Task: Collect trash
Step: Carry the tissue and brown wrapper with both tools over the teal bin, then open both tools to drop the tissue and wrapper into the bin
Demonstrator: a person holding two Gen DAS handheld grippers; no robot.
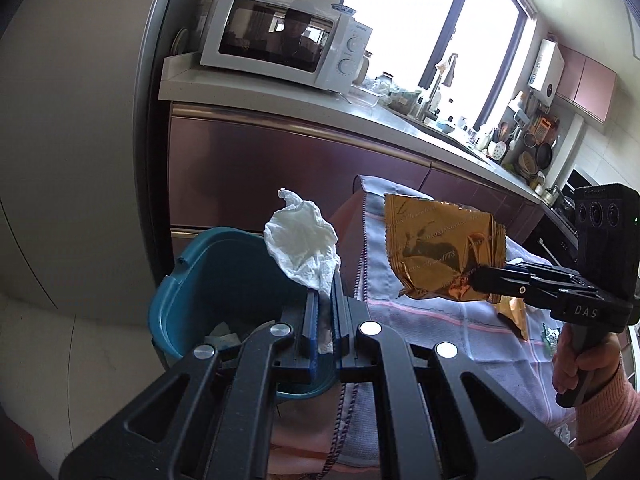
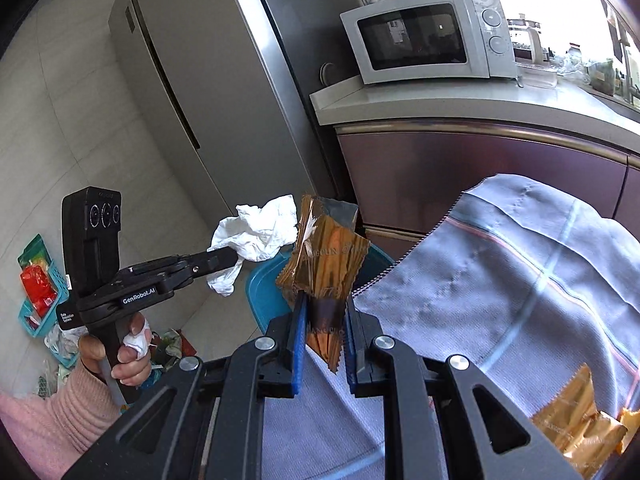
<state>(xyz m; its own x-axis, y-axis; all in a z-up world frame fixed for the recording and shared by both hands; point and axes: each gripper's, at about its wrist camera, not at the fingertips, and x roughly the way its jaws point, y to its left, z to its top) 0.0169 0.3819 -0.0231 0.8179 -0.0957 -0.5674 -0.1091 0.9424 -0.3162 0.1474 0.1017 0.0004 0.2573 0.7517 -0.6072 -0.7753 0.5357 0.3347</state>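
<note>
My left gripper (image 1: 325, 294) is shut on a crumpled white tissue (image 1: 301, 240), held over the rim of a teal bin (image 1: 188, 280). In the right wrist view the left gripper (image 2: 230, 258) shows from the side with the tissue (image 2: 256, 232) in its tips. My right gripper (image 2: 323, 312) is shut on a gold foil wrapper (image 2: 328, 264), which hangs in front of the teal bin (image 2: 264, 292). From the left wrist view the right gripper (image 1: 478, 274) pinches the wrapper (image 1: 440, 244) above the cloth.
A grey-blue checked cloth (image 2: 520, 280) covers the table, with more gold wrappers (image 2: 580, 428) at its lower right. Behind stand a maroon cabinet (image 1: 280, 168), a microwave (image 1: 280, 40), and a steel fridge (image 2: 192, 80). A teal basket (image 2: 38, 284) sits on the floor.
</note>
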